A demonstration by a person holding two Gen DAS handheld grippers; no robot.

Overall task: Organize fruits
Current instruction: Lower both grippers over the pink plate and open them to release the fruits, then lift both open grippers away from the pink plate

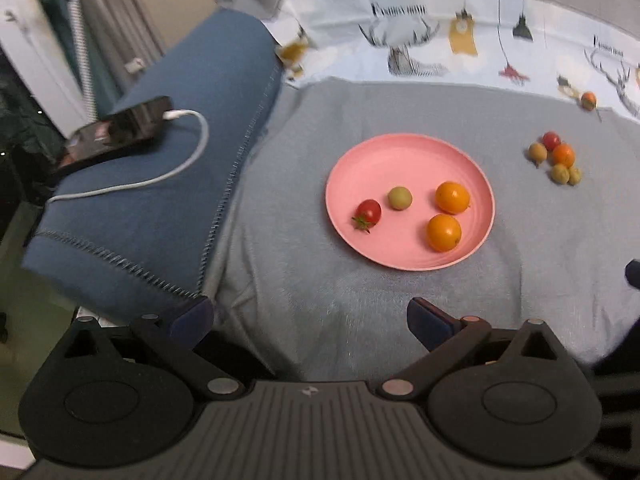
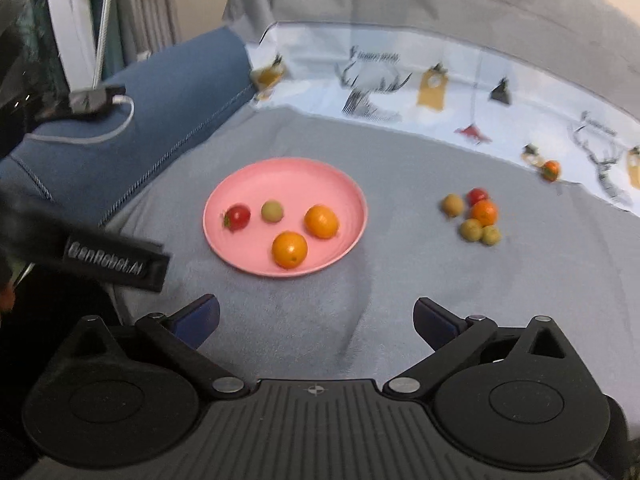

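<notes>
Grippers wide; plate (pink) part-filled

A: Where does your left wrist camera sit?

B: Behind its own jaws, held high and tilted down over the grey blanket. It faces the pink plate nearly dead ahead at middle distance, with the blue cushion on your left.

A: And your right one?

B: Same height and tilt, standing further right and a little further back, so the plate falls left of centre.

A: What do both share?

B: The plate, the loose fruit cluster, the cushion and the printed sheet beyond.
</notes>
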